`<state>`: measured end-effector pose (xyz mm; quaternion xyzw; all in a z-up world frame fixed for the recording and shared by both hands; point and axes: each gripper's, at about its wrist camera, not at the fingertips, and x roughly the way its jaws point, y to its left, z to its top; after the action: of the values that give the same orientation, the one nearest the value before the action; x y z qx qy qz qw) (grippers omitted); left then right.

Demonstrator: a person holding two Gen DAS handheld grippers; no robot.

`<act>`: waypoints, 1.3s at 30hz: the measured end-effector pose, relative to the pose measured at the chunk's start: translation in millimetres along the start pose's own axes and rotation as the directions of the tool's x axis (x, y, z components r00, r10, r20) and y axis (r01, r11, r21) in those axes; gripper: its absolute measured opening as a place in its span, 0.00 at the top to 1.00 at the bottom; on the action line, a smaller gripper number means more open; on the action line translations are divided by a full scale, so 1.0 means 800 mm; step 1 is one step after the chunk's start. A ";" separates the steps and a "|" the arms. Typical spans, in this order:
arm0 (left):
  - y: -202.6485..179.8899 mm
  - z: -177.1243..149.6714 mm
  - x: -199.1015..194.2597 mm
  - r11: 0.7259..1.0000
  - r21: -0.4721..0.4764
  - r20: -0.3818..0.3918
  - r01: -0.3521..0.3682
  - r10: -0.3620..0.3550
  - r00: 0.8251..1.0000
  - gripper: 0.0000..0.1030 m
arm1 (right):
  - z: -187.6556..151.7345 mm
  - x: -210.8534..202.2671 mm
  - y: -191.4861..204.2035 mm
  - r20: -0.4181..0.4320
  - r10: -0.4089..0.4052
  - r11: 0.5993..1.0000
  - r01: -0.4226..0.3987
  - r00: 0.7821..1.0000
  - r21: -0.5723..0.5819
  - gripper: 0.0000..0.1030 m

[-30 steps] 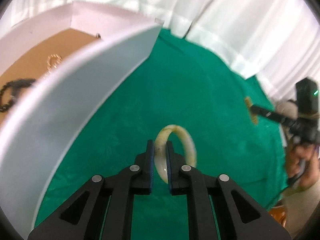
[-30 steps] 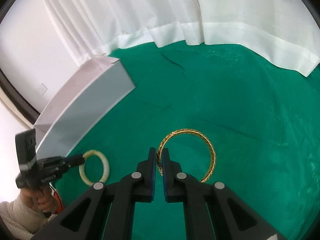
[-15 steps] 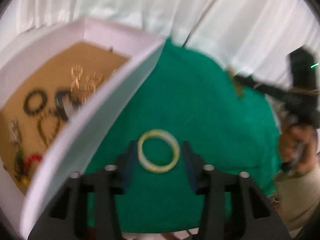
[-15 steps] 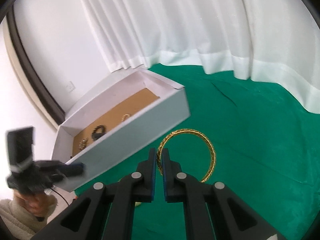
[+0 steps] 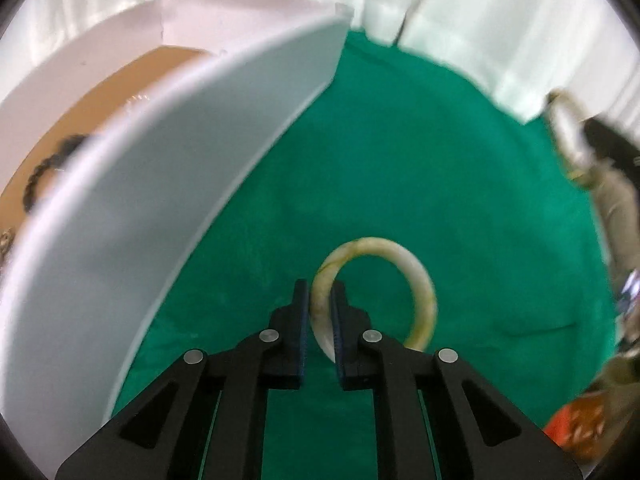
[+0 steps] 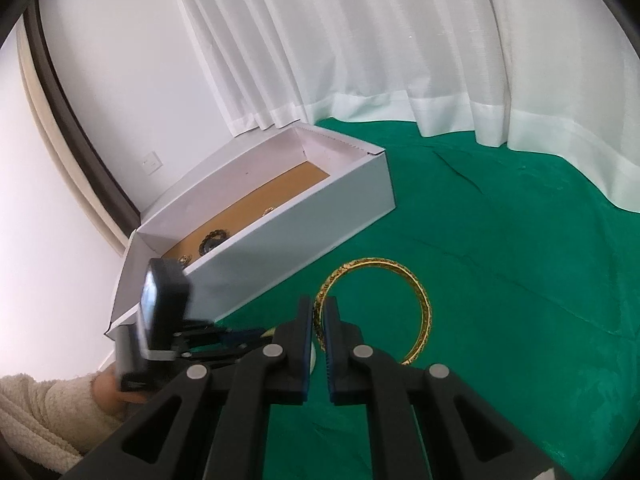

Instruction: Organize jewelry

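Left claw [image 5: 319, 312] grasps pale jade bangle [image 5: 376, 294], right claw [image 6: 318, 322] grasps gold filigree bangle [image 6: 374, 308]; both remain outside the part-filled white cardboard box [image 6: 280, 232].

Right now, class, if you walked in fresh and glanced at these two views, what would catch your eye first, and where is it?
Two bangles stand out against the green cloth: the right gripper has its jaws shut on a gold bangle, and the left gripper is shut on a pale jade bangle. Left of both sits an open white box with a brown floor, where a dark beaded bracelet and small gold pieces lie.
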<state>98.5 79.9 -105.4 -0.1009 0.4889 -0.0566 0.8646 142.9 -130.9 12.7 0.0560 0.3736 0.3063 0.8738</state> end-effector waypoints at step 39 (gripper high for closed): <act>0.171 0.033 -0.207 0.773 -0.372 0.257 -0.515 0.618 0.743 0.01 | 0.136 0.223 0.202 -0.167 -0.143 0.956 0.092 0.976 -0.278 0.25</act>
<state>35.4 248.9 14.7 -0.0744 0.3296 0.3000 0.8921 233.3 116.5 33.2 -0.1139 0.4112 0.3052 0.8513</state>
